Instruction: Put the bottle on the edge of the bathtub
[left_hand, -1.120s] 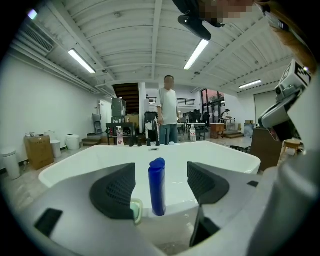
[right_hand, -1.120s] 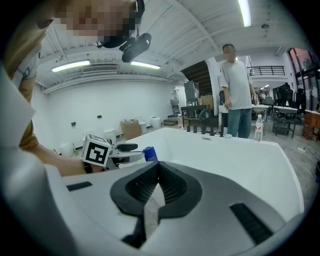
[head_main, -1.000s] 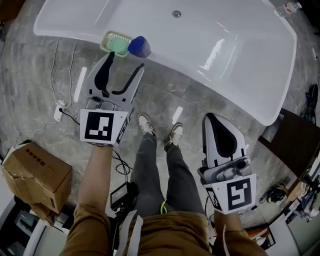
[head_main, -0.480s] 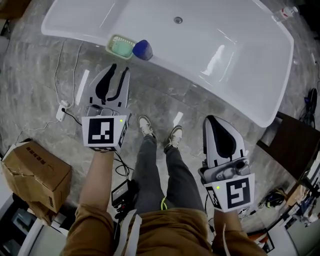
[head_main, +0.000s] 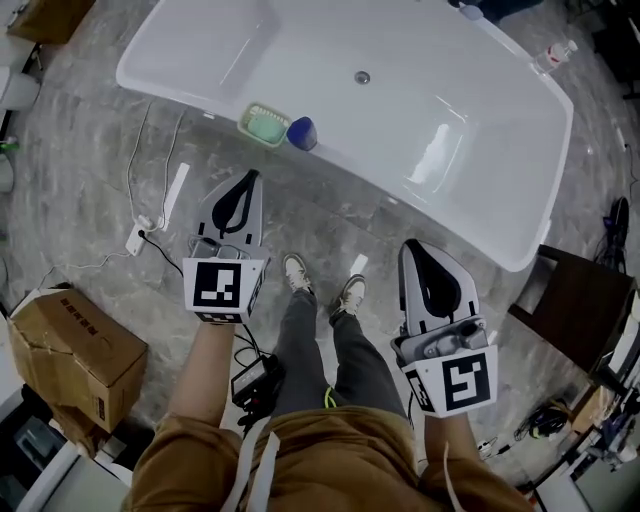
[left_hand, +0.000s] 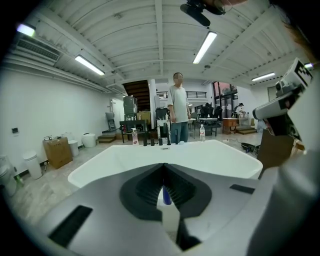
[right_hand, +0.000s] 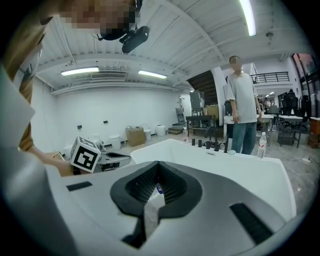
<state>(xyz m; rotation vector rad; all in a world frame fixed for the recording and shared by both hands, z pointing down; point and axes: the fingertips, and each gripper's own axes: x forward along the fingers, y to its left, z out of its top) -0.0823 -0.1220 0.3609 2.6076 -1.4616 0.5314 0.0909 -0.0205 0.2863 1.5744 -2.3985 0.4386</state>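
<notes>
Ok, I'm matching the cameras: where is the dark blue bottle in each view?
Head view: dark blue rounded bottle on the white bathtub's near rim, beside the green dish.
Left gripper view: blue sliver low centre, through the jaws' slit.
Right gripper view: small blue speck there too, likely it.
Shared landmark: the bathtub.

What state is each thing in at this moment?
blue bottle: standing on the bathtub's near rim, free of both grippers.
bathtub: no water in it.
left gripper: just closed, shut, nothing between the jaws.
right gripper: shut, empty.
green soap dish: on the rim beside the blue bottle.
clear bottle: upright.
</notes>
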